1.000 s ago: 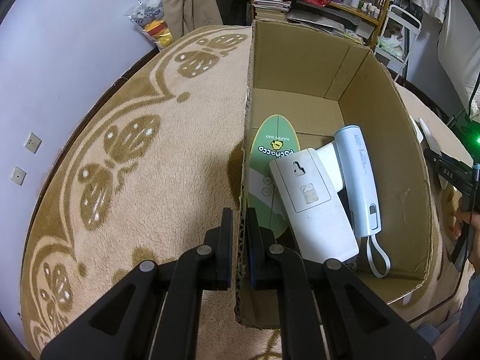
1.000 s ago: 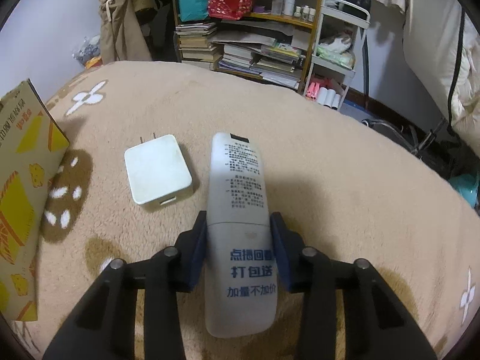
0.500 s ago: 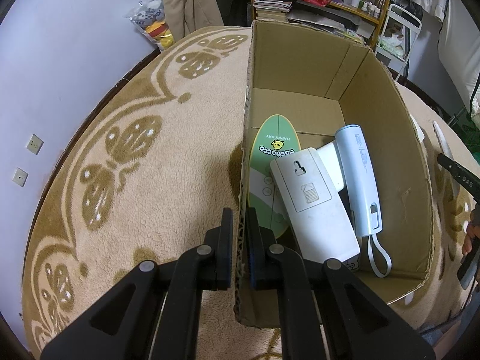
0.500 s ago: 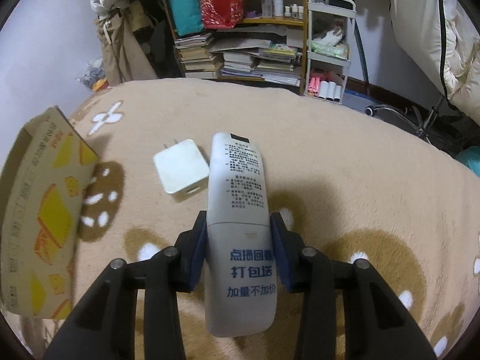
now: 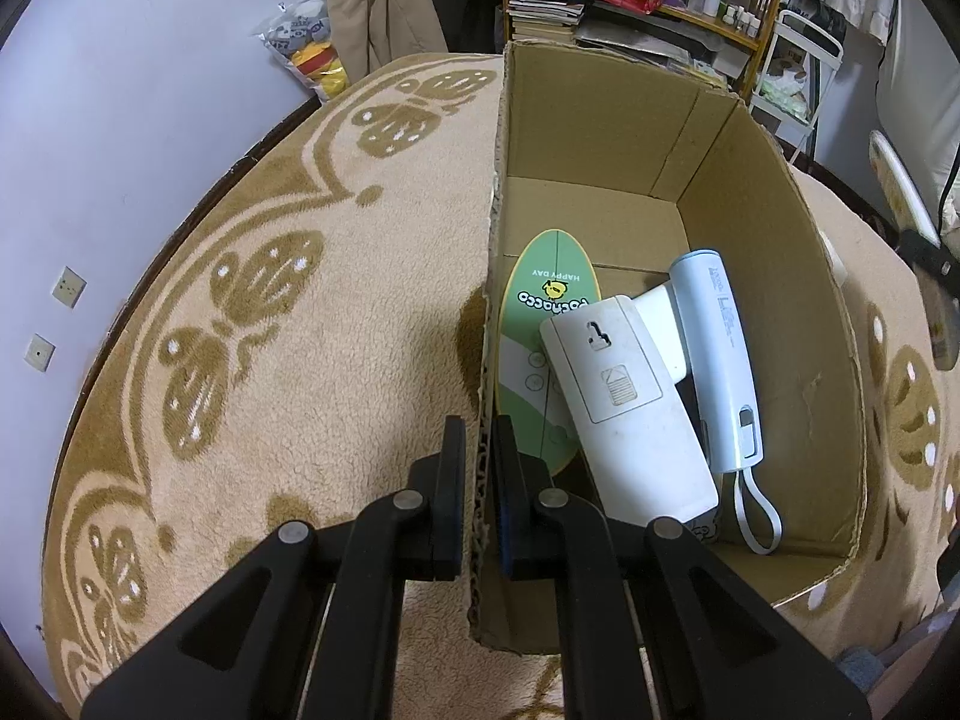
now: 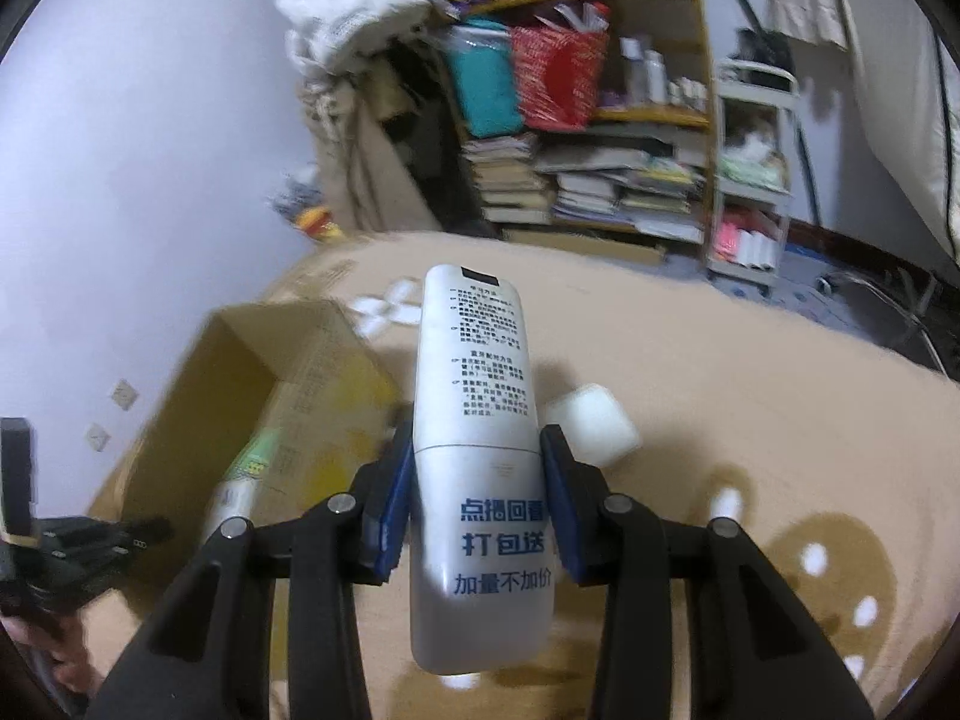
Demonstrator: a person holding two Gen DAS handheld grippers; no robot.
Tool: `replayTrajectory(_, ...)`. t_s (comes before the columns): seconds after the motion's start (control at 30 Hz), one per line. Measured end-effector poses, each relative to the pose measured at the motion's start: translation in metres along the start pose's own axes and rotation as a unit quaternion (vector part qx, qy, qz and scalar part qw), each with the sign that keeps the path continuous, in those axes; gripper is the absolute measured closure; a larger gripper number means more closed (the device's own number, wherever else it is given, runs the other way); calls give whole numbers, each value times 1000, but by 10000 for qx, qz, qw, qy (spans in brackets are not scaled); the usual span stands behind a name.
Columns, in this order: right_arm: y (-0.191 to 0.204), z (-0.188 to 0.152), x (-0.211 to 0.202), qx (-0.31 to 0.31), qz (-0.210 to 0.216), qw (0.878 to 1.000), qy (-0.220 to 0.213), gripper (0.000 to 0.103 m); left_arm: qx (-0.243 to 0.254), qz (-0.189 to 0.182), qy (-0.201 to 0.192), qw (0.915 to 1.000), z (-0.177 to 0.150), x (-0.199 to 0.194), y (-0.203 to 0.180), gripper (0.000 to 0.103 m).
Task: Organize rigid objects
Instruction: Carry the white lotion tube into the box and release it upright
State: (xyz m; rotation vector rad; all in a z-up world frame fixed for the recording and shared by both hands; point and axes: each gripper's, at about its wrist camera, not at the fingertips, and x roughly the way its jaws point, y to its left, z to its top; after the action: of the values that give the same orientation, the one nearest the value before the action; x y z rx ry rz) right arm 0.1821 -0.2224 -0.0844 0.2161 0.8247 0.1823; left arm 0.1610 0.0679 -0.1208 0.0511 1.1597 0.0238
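Note:
My left gripper is shut on the near left wall of the open cardboard box. Inside lie a green oval board, a white flat device and a pale blue hair dryer. My right gripper is shut on a white remote control, held in the air back side up with printed text. The box lies below and to the left in the right wrist view. A white charger block lies on the carpet behind the remote.
A beige patterned carpet covers the floor. A purple wall runs on the left. Shelves with books and bags and a white cart stand behind. The left gripper's body shows at the lower left in the right wrist view.
My right gripper has lifted the remote off the carpet and swung left toward the box. The charger stays on the carpet. My left gripper holds the box wall, unmoved.

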Motion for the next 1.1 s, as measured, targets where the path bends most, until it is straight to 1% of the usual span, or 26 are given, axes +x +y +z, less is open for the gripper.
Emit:
replayTrajectory(0.23, 56, 7, -6, -225, 584, 9980, -123, 60, 30, 23, -13, 10000, -1, 0, -1, 94)
replayTrajectory(0.43, 87, 0, -4, -292, 910, 9954, -27, 60, 10, 1, -10, 10000, -1, -1, -2, 94)
replayTrajectory(0.6, 101, -7, 0, -309, 1043, 9940, 68, 60, 9, -7, -10, 10000, -1, -1, -2, 94)
replayTrajectory(0.83, 111, -16, 8, -328, 1175, 9922, 255, 60, -2, -22, -8, 10000, -1, -2, -3, 94)
replayTrajectory(1.03, 118, -22, 13, -287, 1257, 9908, 410, 60, 6, -16, -9, 10000, -1, -2, -3, 94)
replayTrajectory(1.1, 121, -25, 13, -291, 1210, 9912, 454, 60, 2, -18, -7, 10000, -1, -2, -3, 94)
